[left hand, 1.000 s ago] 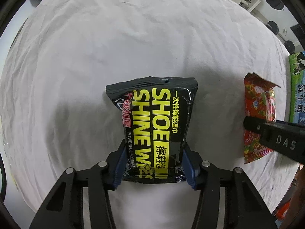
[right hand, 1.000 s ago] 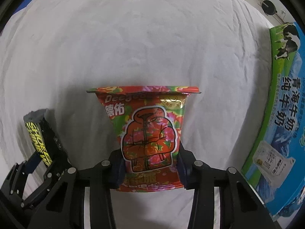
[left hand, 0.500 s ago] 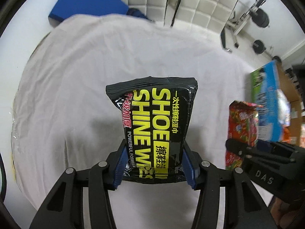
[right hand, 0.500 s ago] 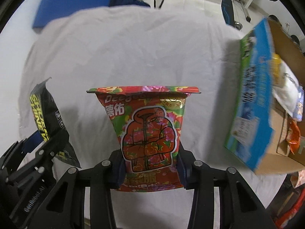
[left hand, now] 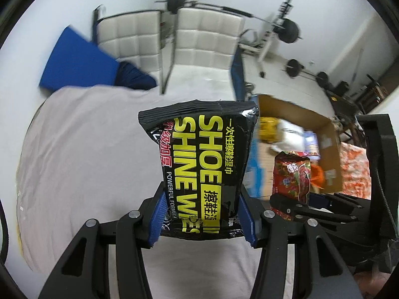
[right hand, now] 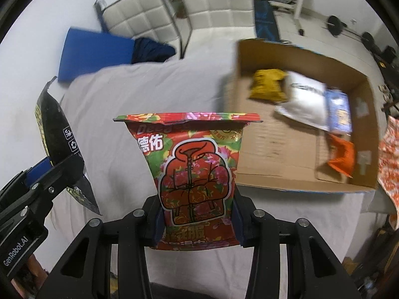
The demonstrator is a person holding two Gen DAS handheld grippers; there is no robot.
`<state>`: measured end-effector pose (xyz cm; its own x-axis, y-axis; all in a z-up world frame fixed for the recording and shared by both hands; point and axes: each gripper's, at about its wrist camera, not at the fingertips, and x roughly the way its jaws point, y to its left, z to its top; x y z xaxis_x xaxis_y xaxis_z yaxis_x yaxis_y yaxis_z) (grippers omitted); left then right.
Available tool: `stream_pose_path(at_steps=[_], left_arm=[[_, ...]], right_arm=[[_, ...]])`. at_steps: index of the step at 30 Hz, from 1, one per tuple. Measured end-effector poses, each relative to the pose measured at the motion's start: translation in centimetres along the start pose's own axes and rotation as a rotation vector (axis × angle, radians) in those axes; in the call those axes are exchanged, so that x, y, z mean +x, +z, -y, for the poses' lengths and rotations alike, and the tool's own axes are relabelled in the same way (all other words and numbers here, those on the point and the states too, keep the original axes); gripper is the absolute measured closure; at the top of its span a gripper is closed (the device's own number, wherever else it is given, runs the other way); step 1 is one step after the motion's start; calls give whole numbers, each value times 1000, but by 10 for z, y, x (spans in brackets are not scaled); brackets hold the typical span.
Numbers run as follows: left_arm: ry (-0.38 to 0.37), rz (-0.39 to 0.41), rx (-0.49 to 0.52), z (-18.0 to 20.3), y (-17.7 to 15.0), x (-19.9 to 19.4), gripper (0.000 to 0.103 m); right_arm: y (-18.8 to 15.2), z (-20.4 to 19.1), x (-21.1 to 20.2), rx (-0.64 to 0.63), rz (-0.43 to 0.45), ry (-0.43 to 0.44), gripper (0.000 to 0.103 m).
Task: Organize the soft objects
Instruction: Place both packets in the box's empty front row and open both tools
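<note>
Each fisheye looks forward along its own hand-held gripper's fingers, high over the white-sheeted bed (left hand: 82, 154). Both face the white chairs (right hand: 214, 2) and the cardboard box (right hand: 359, 94); each view catches the other gripper at its edge.

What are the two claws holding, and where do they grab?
Left claw: black shoe wipes pack, by its bottom end. Right claw: red pack, bottom end too.

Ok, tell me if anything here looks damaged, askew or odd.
Nothing looks damaged. The left gripper holds the black shoe-wipes pack upright, the right gripper the red floral pack; both look intact, merely pinched near the bottom. In the cardboard box, the packs lie jumbled, though blur hides detail.
</note>
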<state>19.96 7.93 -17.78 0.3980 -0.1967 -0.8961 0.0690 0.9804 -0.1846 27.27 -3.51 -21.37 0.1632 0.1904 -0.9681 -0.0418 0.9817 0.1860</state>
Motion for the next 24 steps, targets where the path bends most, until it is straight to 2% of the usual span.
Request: stream_pose_path(at_steps=[7, 13, 18, 21, 24], left_arm=[[-71, -33, 73, 69, 19, 20, 54], [-93, -121, 91, 111, 46, 70, 54], [-77, -207, 93, 133, 65, 121, 54], [-89, -273, 93, 141, 76, 149, 54], [-63, -318, 107, 151, 80, 176, 54]], right_arm=[[-13, 76, -53, 95, 60, -17, 57], [-11, 146, -61, 160, 83, -50, 57], [5, 191, -36, 185, 88, -49, 57], [17, 209, -9, 186, 53, -54, 57], [28, 225, 21, 188, 0, -34, 57]])
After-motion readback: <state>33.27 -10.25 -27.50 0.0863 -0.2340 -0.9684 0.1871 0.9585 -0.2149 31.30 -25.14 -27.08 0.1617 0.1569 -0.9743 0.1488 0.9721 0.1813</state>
